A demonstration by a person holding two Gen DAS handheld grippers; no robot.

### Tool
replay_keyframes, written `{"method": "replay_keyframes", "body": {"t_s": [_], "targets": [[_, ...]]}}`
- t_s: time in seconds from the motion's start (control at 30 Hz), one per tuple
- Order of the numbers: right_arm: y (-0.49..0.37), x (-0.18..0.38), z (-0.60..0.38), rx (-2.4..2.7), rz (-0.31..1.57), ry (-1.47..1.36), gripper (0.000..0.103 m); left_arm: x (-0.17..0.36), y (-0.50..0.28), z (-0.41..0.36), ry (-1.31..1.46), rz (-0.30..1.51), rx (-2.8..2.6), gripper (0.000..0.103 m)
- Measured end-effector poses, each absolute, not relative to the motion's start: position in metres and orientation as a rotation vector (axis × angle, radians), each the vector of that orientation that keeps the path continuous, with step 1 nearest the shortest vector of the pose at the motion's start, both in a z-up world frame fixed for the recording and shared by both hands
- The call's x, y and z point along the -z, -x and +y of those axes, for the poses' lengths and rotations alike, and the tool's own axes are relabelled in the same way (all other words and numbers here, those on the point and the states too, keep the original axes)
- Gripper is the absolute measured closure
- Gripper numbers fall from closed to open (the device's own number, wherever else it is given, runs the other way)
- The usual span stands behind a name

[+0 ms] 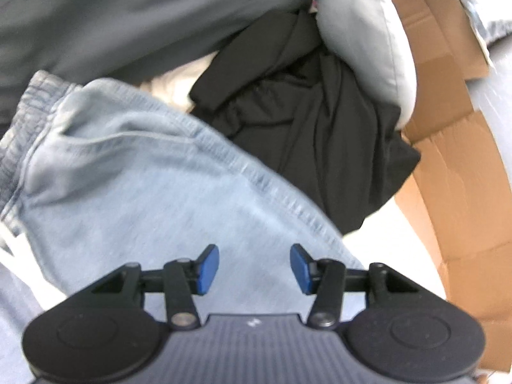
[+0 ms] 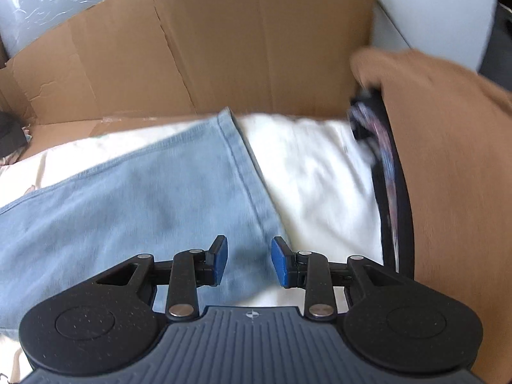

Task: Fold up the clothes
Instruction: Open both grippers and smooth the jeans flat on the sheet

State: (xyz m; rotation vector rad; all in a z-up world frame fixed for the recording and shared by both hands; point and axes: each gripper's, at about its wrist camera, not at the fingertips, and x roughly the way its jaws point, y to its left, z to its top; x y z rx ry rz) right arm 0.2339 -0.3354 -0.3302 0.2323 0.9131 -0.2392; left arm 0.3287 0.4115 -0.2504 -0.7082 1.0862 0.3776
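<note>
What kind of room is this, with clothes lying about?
Probably a home bedroom or laundry corner. Light blue denim trousers lie spread on a white sheet, a crumpled black garment lies beside a grey pillow, and an opened cardboard box stands behind.

Likely home: bedding, clothes pile, cardboard box

Two wrist fisheyes, steeply downward, close over shared light-blue jeans.
</note>
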Motion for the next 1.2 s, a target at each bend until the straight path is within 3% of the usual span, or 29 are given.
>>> {"method": "replay_keyframes", "body": {"t_s": [0.4, 0.47, 0.6, 0.63, 0.67, 0.73, 0.77, 1.0, 1.2], "targets": [[-0.224, 0.353, -0.346, 0.272, 0.952, -0.369, 0.06, 0.26, -0.267, 0.401, 0.625, 1.113, -0.388, 0.051], [-0.223, 0.354, -0.353, 0.232, 0.92, -0.445, 0.048, 0.261, -0.254, 0.398, 0.605, 1.12, -0.371, 0.051], [-0.225, 0.361, -0.358, 0.219, 0.911, -0.488, 0.048, 0.267, -0.231, 0.386, 0.549, 1.168, -0.346, 0.051], [-0.225, 0.36, -0.358, 0.219, 0.907, -0.482, 0.058, 0.269, -0.226, 0.384, 0.541, 1.179, -0.339, 0.051], [-0.225, 0.36, -0.359, 0.22, 0.902, -0.478, 0.075, 0.27, -0.221, 0.381, 0.534, 1.188, -0.333, 0.051], [-0.223, 0.354, -0.363, 0.228, 0.89, -0.503, 0.086, 0.272, -0.213, 0.378, 0.527, 1.187, -0.322, 0.051], [-0.223, 0.35, -0.365, 0.232, 0.88, -0.512, 0.103, 0.273, -0.209, 0.377, 0.538, 1.183, -0.319, 0.051], [-0.214, 0.304, -0.379, 0.315, 0.792, -0.448, 0.103, 0.281, -0.2, 0.351, 0.505, 1.185, -0.232, 0.052], [-0.216, 0.317, -0.371, 0.211, 0.848, -0.531, 0.103, 0.281, -0.195, 0.332, 0.512, 1.204, -0.15, 0.053]]}}
